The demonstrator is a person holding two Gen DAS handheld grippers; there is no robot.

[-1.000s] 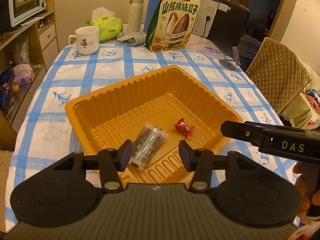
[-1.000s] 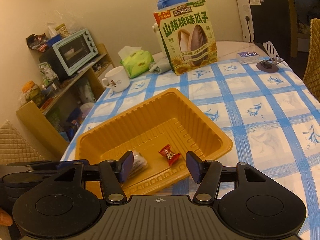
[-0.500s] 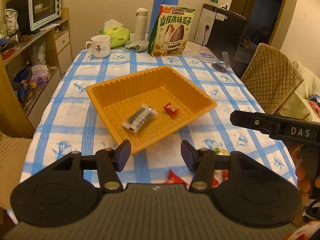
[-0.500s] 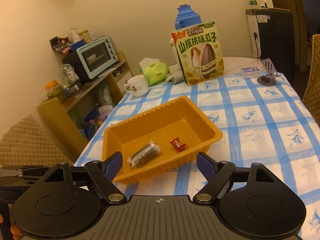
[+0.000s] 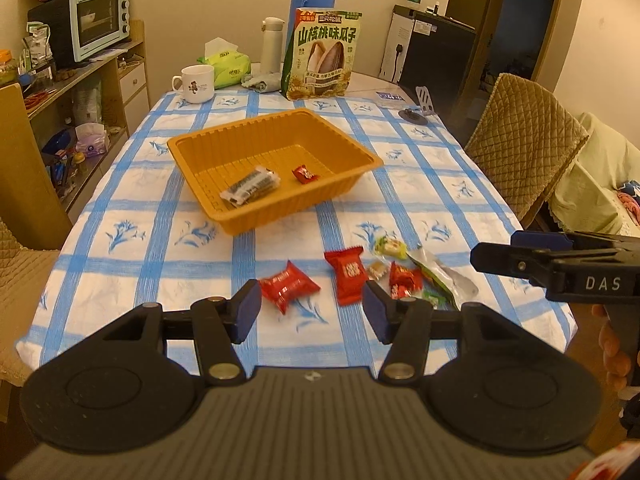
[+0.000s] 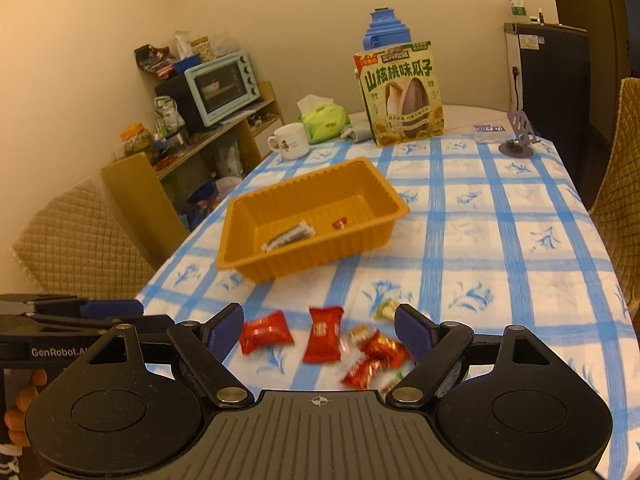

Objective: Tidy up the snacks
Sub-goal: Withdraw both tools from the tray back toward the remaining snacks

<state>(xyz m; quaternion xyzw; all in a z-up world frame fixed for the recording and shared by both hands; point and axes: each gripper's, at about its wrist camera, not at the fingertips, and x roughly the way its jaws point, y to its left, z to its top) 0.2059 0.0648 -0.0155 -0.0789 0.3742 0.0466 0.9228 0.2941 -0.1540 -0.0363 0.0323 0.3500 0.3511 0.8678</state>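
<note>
An orange plastic tray (image 5: 344, 194) (image 6: 244, 216) sits mid-table and holds a dark clear-wrapped snack (image 5: 250, 187) (image 6: 287, 236) and a small red candy (image 5: 305, 173) (image 6: 340, 223). Several loose snacks lie near the table's front edge: two red packets (image 5: 289, 286) (image 5: 346, 274), small red candies (image 5: 405, 279), a green-wrapped candy (image 5: 390, 247) and a silvery green wrapper (image 5: 442, 278). My left gripper (image 5: 311, 312) hovers open above the red packets, with nothing between its fingers. My right gripper (image 6: 319, 330) is open wide over the same pile (image 6: 324, 334), empty, and appears from the side at the right edge (image 5: 560, 270).
At the far end stand a sunflower-seed bag (image 5: 322, 54), a blue thermos (image 5: 308, 0), a white mug (image 5: 196, 83), a tissue pack (image 5: 226, 66) and a phone stand (image 5: 418, 106). Quilted chairs (image 5: 520, 148) flank the table. A shelf with a toaster oven (image 5: 100, 20) stands at left.
Both grippers have pulled back from the tray toward the table's front edge, bringing the loose snack pile into view. The right gripper's jaws have opened wider. Both tray snacks stay put.
</note>
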